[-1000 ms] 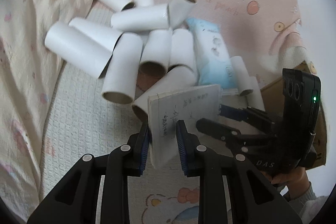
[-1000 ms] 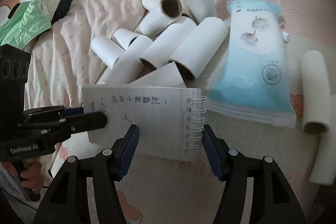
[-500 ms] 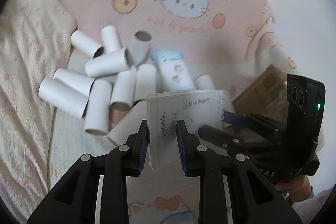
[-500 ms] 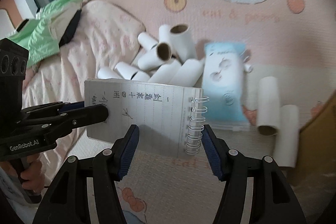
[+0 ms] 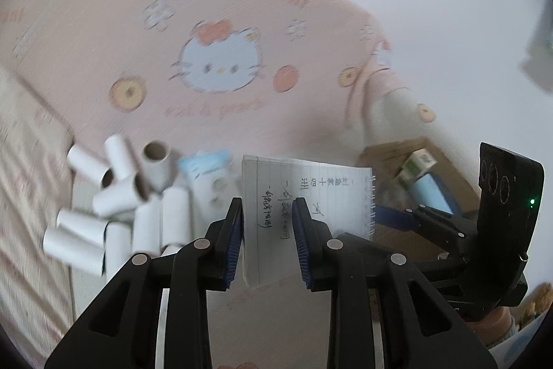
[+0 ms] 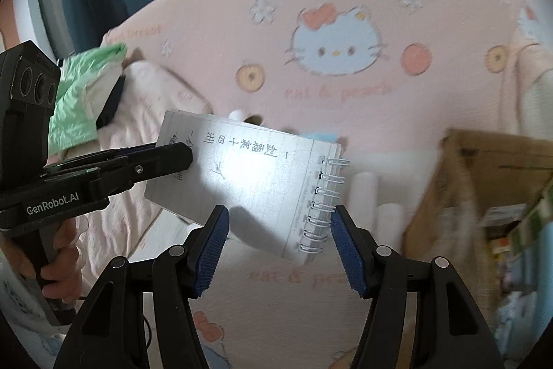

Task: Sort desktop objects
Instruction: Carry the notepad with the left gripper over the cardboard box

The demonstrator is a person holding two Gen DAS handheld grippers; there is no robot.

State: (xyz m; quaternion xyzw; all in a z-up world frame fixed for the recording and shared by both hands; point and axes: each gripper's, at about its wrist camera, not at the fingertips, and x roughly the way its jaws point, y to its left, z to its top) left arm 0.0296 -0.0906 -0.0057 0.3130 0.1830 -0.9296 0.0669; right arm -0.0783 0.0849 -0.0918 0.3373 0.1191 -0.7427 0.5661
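A white spiral notepad (image 5: pixel 307 192) with handwriting hangs in the air above the pink mat. My left gripper (image 5: pixel 268 223) is shut on its plain end; it also shows in the right wrist view (image 6: pixel 166 158), clamped on the notepad (image 6: pixel 255 182). My right gripper (image 6: pixel 278 237) is open, its pads on either side of the spiral end without touching. It also shows in the left wrist view (image 5: pixel 397 217), beside the spiral edge. A pile of white cardboard tubes (image 5: pixel 117 206) and a blue tissue pack (image 5: pixel 207 175) lie on the mat below.
A cardboard box (image 6: pixel 484 196) stands at the right with small packages inside (image 5: pixel 421 175). A cream blanket (image 5: pixel 20 196) lies at the left, with green and dark clothing (image 6: pixel 86 92) beyond it. A pink Hello Kitty mat (image 5: pixel 221 64) covers the surface.
Both grippers rose with the notepad, so the tubes and tissue pack look smaller and lower. The cardboard box came into view at the right. The grip is unchanged.
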